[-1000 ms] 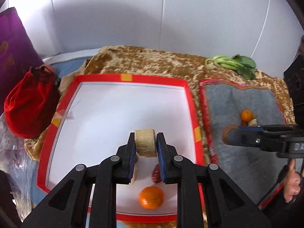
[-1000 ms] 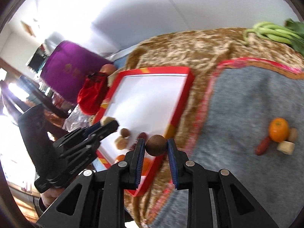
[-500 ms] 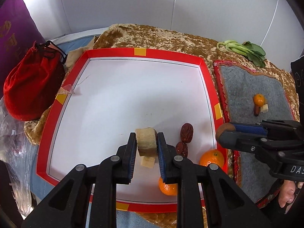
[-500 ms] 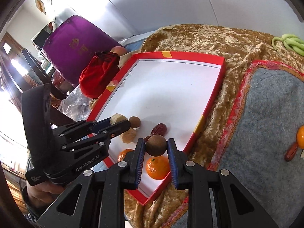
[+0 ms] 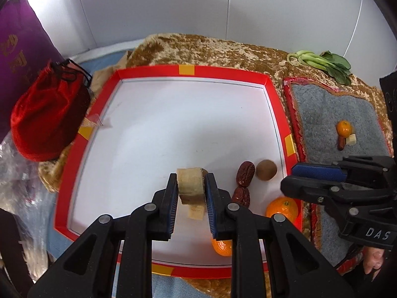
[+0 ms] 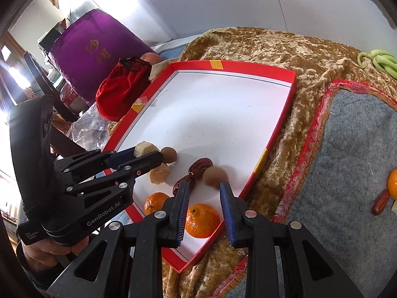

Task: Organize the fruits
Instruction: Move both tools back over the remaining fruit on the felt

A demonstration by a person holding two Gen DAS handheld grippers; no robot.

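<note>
The red-rimmed tray (image 5: 269, 82) holds two tangerines, two red dates (image 5: 245, 173) and a brown round fruit (image 5: 266, 169) near its right edge. The left gripper (image 5: 191, 193) clamps a pale fruit chunk (image 5: 189, 186); the right gripper (image 6: 204, 208) is opening, nothing between its pads.

Both views are bright and mostly sharp; strong white glare comes in far left of the right wrist view; the tray (image 5: 158, 69) floor shines white; small soft shadows sit under the fruit; edges bend round, corners go black.
</note>
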